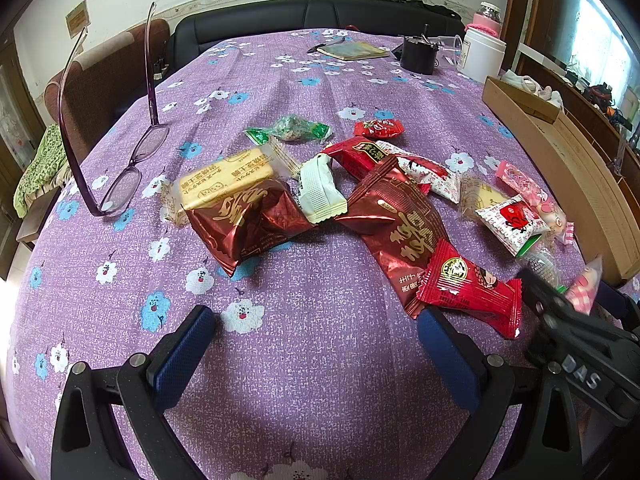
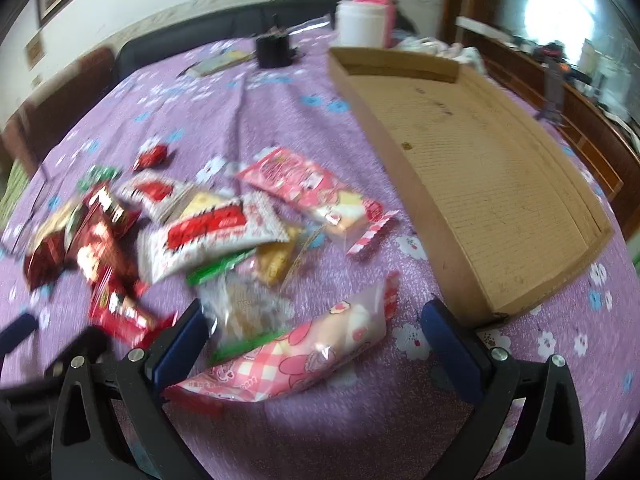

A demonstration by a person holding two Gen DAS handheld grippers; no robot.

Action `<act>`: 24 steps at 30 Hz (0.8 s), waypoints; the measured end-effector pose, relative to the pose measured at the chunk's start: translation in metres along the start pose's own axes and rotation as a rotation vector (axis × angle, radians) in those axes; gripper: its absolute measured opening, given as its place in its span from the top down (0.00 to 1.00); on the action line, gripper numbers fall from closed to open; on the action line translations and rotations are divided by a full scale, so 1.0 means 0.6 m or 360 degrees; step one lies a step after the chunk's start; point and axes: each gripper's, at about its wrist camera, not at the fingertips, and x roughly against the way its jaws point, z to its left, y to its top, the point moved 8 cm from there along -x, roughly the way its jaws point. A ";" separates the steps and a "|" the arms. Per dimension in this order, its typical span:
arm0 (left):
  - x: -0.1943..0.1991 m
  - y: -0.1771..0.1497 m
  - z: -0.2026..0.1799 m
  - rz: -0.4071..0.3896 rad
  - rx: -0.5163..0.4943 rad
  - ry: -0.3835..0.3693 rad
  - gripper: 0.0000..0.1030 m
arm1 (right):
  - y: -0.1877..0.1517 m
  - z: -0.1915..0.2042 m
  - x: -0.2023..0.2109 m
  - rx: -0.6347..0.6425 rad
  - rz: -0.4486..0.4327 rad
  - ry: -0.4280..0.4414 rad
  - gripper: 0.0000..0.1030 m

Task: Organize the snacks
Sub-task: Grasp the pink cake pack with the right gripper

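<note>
Both grippers, left (image 1: pixel 316 336) and right (image 2: pixel 316 332), hang with jaws spread over the table (image 1: pixel 320 380); cardboard tray (image 2: pixel 500 168) lies bare along its right edge; pink checked snack (image 2: pixel 296 356) sits between the right jaws; pinch its middle squarely, then lift clear of the pile.

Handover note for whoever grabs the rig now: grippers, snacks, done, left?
Left hand-held gripper: open, empty, over bare cloth in front of the snack pile.
Right hand-held gripper: open, with the pink checked snack pack lying between its fingers, not clamped.
Cardboard tray: on the table to the right of the pile, nothing in it.
Done: nothing sorted so far; all snacks lie loose on the purple tablecloth.
Left: likely every pack goes into the tray, pink pack first. Glasses are to the pile's left.
</note>
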 end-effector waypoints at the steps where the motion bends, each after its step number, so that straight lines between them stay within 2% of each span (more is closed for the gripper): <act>1: 0.000 0.000 0.000 0.0000 -0.0002 0.0002 0.01 | -0.002 0.001 0.002 0.0063 0.0022 0.0041 0.00; 5: 0.000 0.000 0.002 0.0000 0.0003 0.0007 0.01 | -0.027 0.002 0.016 0.0342 0.0076 0.0286 0.00; 9: 0.001 0.000 0.002 -0.0003 0.0005 -0.0001 0.01 | -0.054 -0.018 0.053 0.0276 0.0043 0.0552 0.00; 12: 0.016 0.001 0.000 -0.0060 0.0021 -0.0089 0.01 | -0.066 -0.032 0.071 0.0227 0.0097 0.0739 0.00; 14: 0.031 0.004 0.002 -0.0119 0.0041 -0.0141 0.01 | -0.071 -0.027 0.090 0.0303 0.0115 0.0840 0.00; 16: 0.052 0.007 0.006 -0.0197 0.0070 -0.0184 0.01 | -0.071 -0.025 0.107 0.0386 0.0062 0.0852 0.00; 20: 0.084 0.011 0.012 -0.0301 0.0110 -0.0283 0.05 | -0.065 -0.006 0.139 0.0741 -0.0155 0.0693 0.00; 22: 0.089 0.010 0.013 -0.0306 0.0117 -0.0323 0.05 | -0.072 0.006 0.147 0.0910 -0.0165 0.0734 0.04; 24: 0.089 0.009 0.008 -0.0291 0.0108 -0.0331 0.05 | -0.069 0.018 0.146 0.1036 -0.0157 0.0778 0.05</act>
